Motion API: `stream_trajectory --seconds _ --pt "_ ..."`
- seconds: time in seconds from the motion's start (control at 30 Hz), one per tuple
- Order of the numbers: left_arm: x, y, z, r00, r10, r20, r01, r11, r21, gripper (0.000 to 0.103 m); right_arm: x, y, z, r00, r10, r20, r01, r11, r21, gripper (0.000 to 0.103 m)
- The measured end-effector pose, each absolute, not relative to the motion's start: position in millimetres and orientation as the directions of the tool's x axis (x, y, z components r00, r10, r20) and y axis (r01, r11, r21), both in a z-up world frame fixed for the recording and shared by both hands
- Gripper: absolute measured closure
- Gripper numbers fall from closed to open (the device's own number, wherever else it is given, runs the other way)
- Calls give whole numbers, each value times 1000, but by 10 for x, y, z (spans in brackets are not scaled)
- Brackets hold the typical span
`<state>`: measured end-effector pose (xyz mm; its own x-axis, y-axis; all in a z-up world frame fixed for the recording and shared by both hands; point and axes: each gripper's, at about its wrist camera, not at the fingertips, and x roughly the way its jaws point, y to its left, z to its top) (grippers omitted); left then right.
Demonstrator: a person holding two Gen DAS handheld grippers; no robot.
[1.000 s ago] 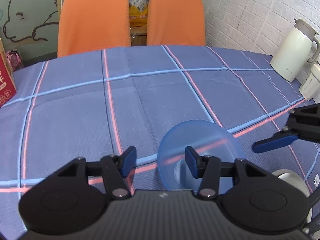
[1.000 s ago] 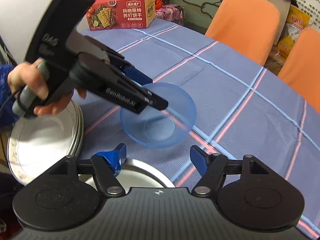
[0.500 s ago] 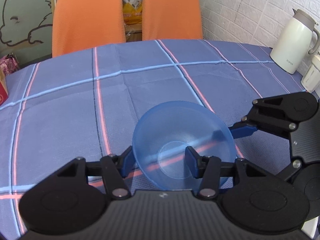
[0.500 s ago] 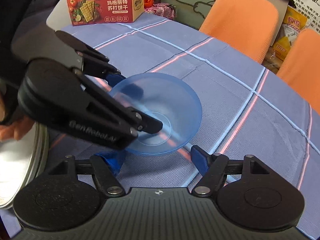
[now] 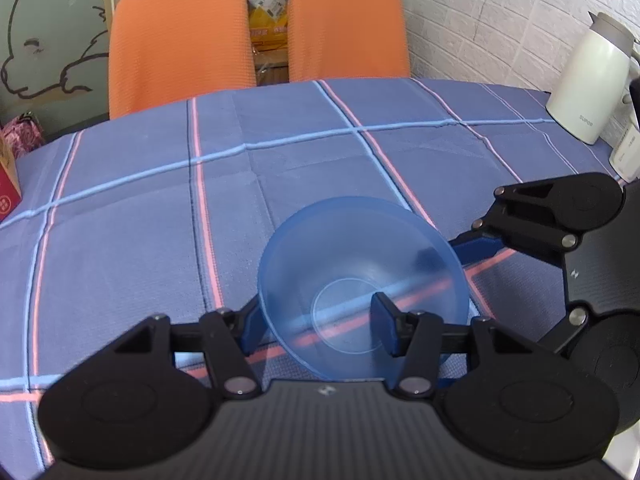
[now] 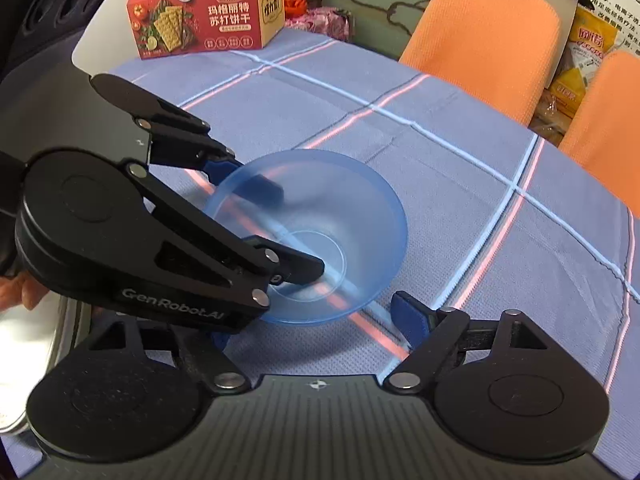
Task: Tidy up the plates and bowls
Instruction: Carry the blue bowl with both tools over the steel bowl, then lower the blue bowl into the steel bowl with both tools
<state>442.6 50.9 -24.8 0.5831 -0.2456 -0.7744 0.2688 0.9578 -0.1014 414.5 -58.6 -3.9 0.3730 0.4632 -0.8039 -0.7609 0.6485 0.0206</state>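
A translucent blue bowl (image 5: 360, 264) (image 6: 316, 216) sits on the blue checked tablecloth (image 5: 140, 240), seemingly tipped a little. My left gripper (image 5: 316, 320) (image 6: 262, 220) is open and straddles the bowl's near rim. One of its fingers (image 5: 384, 320) is inside the bowl and the other is outside against the wall. My right gripper (image 6: 312, 324) is open just short of the bowl's side, its left finger hidden behind the left gripper. In the left wrist view, one of the right gripper's fingertips (image 5: 476, 246) lies by the bowl's right rim.
A stack of pale plates (image 6: 36, 332) shows at the left edge, beside a person's hand (image 6: 12, 296). A red cracker box (image 6: 208, 12) stands at the far corner. A white kettle (image 5: 588, 88) stands by the brick wall. Two orange chairs (image 5: 180, 36) (image 5: 348, 24) flank the far edge.
My left gripper has moved onto the bowl, so the rim now lies between its fingers. My right gripper has swung away from the plates and closed in on the bowl's side.
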Motion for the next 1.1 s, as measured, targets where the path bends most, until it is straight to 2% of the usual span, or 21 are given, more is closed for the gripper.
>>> stream_trajectory --seconds 0.07,0.1,0.4,0.7,0.93,1.1 --pt "4439 514 -242 582 -253 -773 265 957 -114 59 4128 -553 -37 391 464 -794 -769 639 -6 39" --pt "4443 517 -235 582 -254 -773 262 958 -118 60 4112 -539 -27 405 466 -787 -774 633 -24 38" --pt "4318 497 52 625 -264 -734 268 956 -116 58 4007 -628 218 459 510 -727 -753 658 -14 38" --pt "3620 122 390 619 -343 -706 352 925 -141 57 3289 -935 593 514 457 -725 -718 693 -72 37" --pt "3094 -185 315 586 -391 -709 414 897 -153 57 2738 -1163 558 529 411 -743 -680 729 -81 36" --pt "2965 -287 143 578 -364 -730 416 901 -120 59 2609 -1198 364 524 407 -748 -661 749 -55 37"
